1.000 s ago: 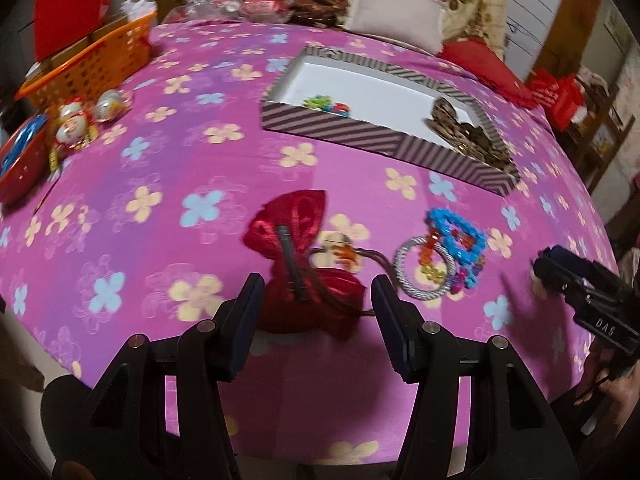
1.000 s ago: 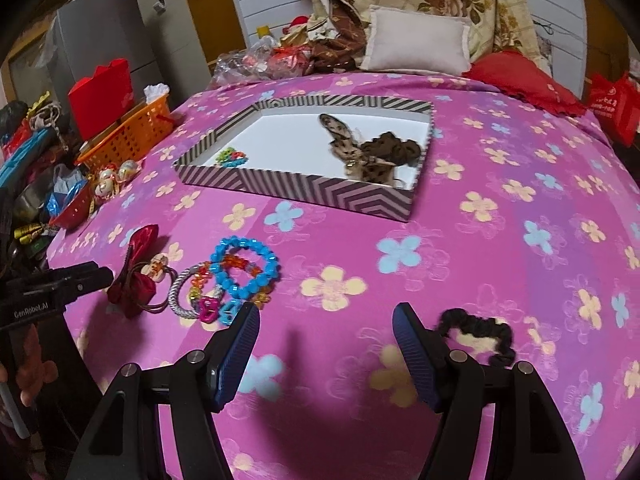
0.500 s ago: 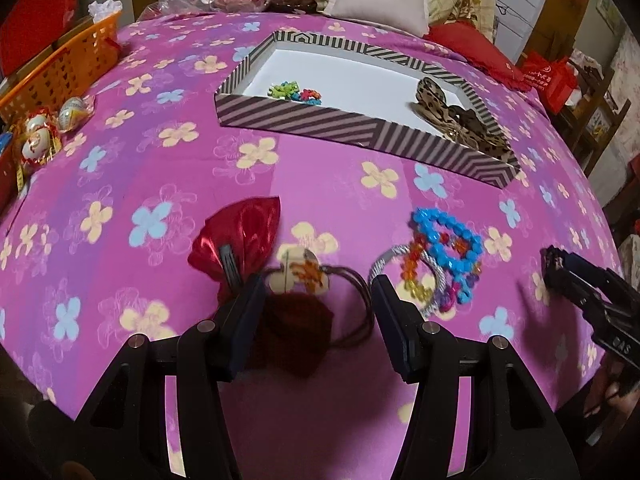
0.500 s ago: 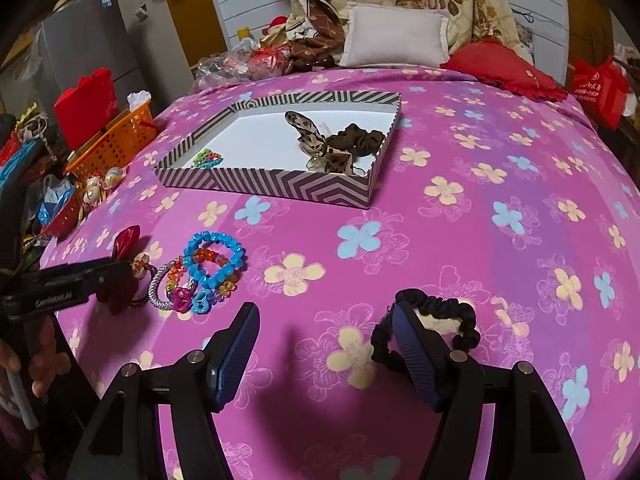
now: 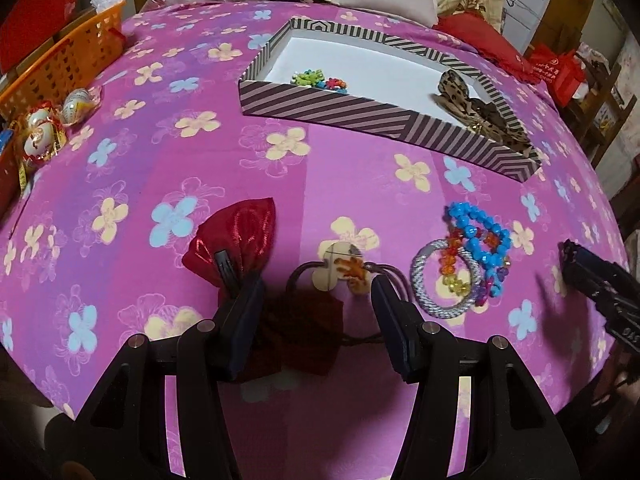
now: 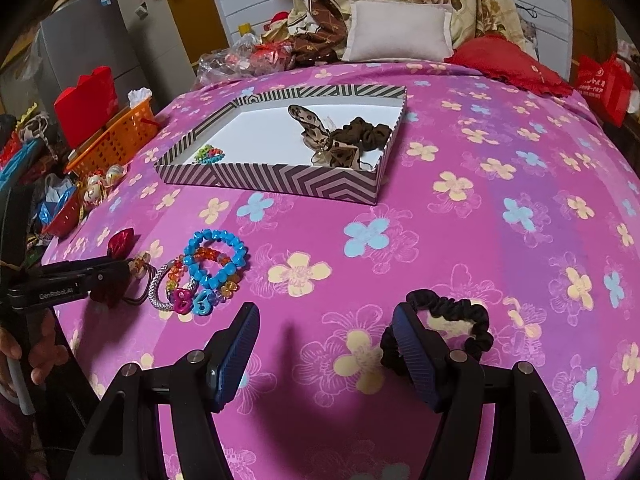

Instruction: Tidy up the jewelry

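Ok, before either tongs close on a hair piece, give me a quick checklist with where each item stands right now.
1. Left tongs open: ok.
2. Red bow between left fingers: ok, its lower half sits in the gap.
3. Right tongs open: ok.
4. Black scrunchie centred in right tongs: not ok, it loops around the right finger only.
5. Striped box has bare floor: ok.
6. Tongs touching the bedspread: cannot tell.
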